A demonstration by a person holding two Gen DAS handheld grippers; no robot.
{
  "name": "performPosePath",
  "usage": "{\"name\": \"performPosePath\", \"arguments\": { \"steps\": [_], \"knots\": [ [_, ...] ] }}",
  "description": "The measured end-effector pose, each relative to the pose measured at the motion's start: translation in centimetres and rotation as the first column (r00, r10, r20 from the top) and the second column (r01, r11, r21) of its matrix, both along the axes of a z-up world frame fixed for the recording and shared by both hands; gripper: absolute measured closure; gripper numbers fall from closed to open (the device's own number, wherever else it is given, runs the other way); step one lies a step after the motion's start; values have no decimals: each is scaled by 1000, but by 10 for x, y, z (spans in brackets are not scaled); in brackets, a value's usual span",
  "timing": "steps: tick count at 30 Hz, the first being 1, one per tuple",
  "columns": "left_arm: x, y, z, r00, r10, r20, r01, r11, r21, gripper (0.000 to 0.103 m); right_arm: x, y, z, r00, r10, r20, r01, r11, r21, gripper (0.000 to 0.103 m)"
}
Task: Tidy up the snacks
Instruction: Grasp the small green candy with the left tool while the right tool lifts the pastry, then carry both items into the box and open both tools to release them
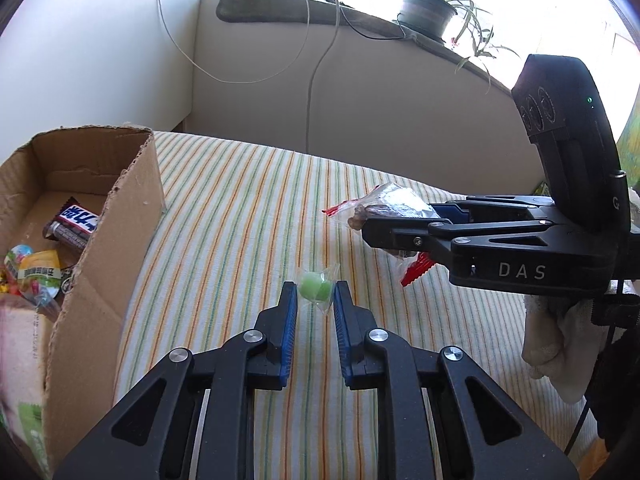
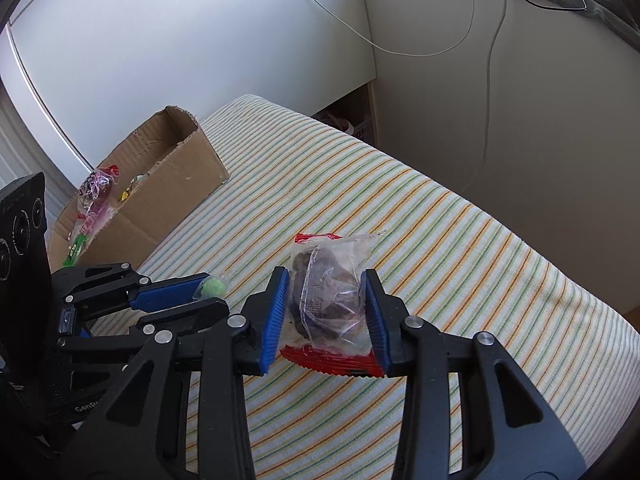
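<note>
Green candy point(image 1: 315, 291) between left gripper point(image 1: 316, 300) pads

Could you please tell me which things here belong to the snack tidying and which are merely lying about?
Part of the job:
- green candy in the left claw
- clear and red snack packet in the right claw
- cardboard box with snacks inside, such as the chocolate bar

Just lying about:
- potted plant on the sill
- hanging cables
- striped cloth underneath

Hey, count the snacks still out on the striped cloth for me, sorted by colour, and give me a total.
Green candy, between the left gripper fingers: 1
Brown snack in a red-edged clear wrapper, between the right gripper fingers: 1
Total: 2
</note>
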State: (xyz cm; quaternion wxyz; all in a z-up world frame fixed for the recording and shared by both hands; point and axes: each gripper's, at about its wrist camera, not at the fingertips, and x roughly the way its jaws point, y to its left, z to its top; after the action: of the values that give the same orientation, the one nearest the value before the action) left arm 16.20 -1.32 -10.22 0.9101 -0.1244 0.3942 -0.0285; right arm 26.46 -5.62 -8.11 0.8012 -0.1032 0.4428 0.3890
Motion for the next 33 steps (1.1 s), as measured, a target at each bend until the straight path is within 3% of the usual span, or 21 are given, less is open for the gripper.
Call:
{"name": "performPosePath", "arguments": {
  "steps": [16,33],
  "knots": [
    [-83,26,40,991,89,98,-88,996,-23,86,-37,-8,38,999,0,46,-2,999,47,64],
    [-151,83,70,953,241,183,-245,970,-1,86,-97,66,76,984,136,119,-145,987,72,64]
  ]
}}
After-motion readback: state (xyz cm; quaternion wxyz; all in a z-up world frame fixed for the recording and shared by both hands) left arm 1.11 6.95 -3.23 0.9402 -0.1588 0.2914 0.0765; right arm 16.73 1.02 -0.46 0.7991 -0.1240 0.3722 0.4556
